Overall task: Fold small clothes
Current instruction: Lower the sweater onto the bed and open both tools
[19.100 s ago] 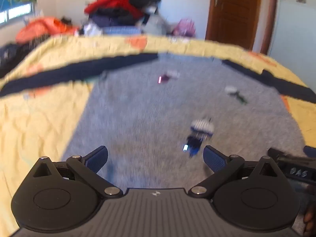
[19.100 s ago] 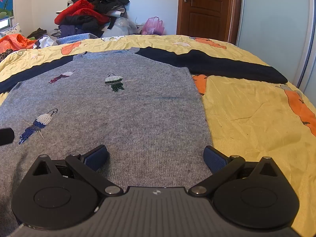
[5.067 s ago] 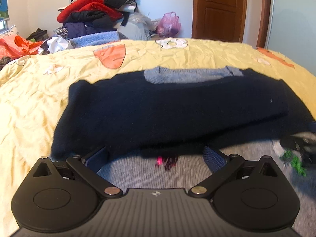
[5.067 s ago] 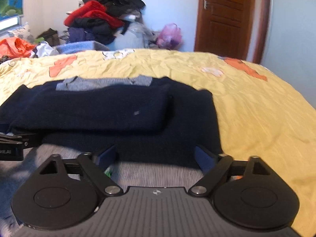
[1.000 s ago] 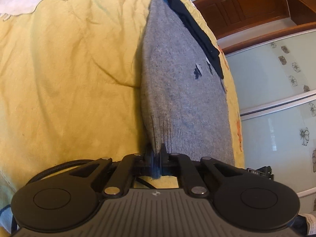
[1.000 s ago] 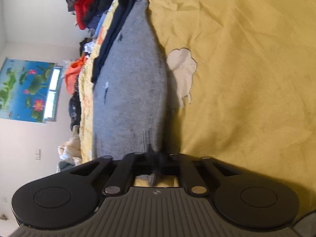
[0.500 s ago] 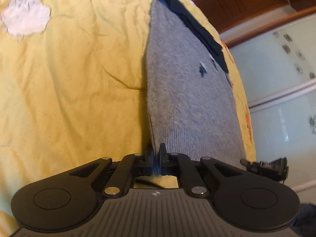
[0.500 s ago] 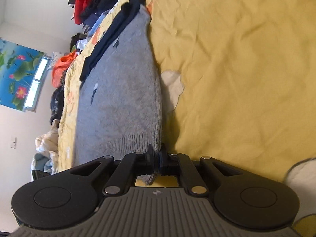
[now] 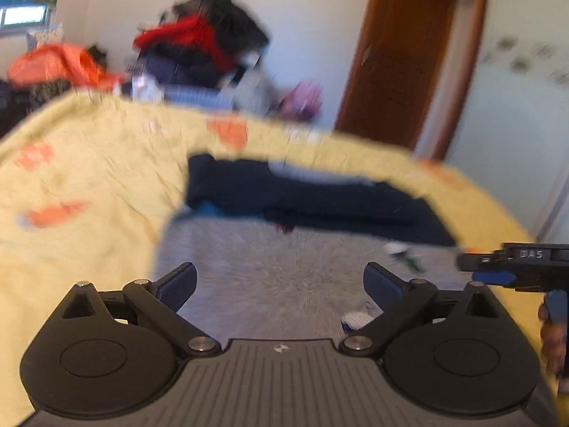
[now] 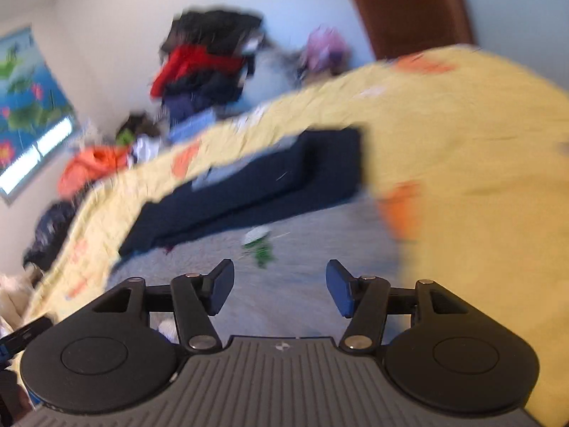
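A grey knit sweater [image 9: 270, 267] lies flat on the yellow bedspread [image 9: 89, 185], its dark navy sleeves [image 9: 302, 195] folded across the upper part. Small bird patches show on the grey body [image 10: 261, 245]. My left gripper [image 9: 281, 284] hangs over the sweater's lower left part with its jaws opening wide and nothing between them. My right gripper [image 10: 281, 291] is over the lower right part [image 10: 302, 242], jaws opening, with only cloth below. The right gripper [image 9: 512, 267] also shows at the right edge of the left wrist view. Both views are blurred by motion.
A heap of red, black and blue clothes [image 9: 202, 53] is piled beyond the bed's far edge, with orange cloth [image 9: 60, 64] to its left. A brown wooden door [image 9: 402, 60] stands at the back right. Bare yellow bedspread [image 10: 480, 163] spreads to the right of the sweater.
Both grippers were shut on the sweater's grey hem and rolled sideways. They have let go, opened, rolled level and pulled back and up over the flat sweater.
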`<state>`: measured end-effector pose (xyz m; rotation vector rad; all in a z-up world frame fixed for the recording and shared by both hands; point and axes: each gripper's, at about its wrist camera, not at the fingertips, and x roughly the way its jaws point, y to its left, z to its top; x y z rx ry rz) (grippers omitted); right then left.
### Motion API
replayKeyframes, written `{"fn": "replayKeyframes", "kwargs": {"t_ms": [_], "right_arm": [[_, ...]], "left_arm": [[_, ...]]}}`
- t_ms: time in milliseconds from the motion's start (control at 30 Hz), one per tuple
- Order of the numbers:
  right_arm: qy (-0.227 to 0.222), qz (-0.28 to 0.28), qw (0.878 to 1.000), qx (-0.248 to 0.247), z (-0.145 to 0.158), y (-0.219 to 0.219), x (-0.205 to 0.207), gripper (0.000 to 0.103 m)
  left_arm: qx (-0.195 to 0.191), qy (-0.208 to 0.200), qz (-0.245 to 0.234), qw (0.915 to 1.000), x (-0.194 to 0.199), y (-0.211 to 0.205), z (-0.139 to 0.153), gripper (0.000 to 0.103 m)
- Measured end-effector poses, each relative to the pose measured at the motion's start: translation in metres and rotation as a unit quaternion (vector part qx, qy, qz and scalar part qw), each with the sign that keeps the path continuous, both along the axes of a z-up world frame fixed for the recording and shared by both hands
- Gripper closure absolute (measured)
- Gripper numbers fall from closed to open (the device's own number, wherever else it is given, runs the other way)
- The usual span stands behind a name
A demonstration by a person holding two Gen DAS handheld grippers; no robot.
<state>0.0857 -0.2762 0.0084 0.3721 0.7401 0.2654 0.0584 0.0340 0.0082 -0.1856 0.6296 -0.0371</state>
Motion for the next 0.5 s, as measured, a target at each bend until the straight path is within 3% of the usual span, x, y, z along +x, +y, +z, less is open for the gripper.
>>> {"fn": "replayKeyframes", "kwargs": {"t_ms": [67,100,133,167,233,333,500], "right_arm": [[0.021,-0.009,0.999,-0.047,-0.017,0.037,0.029,0.044],[0.026,-0.011,0.997,-0.077,-0.025,0.051,0.037,0.042],[0.003,-0.014,0.993,-0.115,-0.030,0.066,0.037,0.040],[-0.016,-0.005,0.987,-0.159,-0.035,0.078,0.033,0.027],[-0.052,0.026,0.972,-0.226,-0.046,0.097,0.017,0.010],[-0.044,0.018,0.979,-0.196,-0.047,0.084,0.010,0.004],[-0.027,0.023,0.975,-0.221,-0.044,0.081,-0.026,0.001]], "left_arm": [[0.003,0.065,0.011,0.9978,0.033,-0.013,-0.032,0.004],[0.020,0.069,0.016,0.9973,0.036,-0.019,-0.042,0.003],[0.065,0.052,0.011,0.9965,0.032,-0.029,-0.049,0.003],[0.099,0.056,-0.001,0.9936,0.031,-0.036,-0.054,0.001],[0.090,0.053,-0.006,0.9945,0.027,-0.033,-0.055,0.000],[0.084,0.052,-0.012,0.9951,0.026,-0.027,-0.056,0.000],[0.088,0.052,-0.010,0.9947,0.028,-0.034,-0.053,0.000]]}}
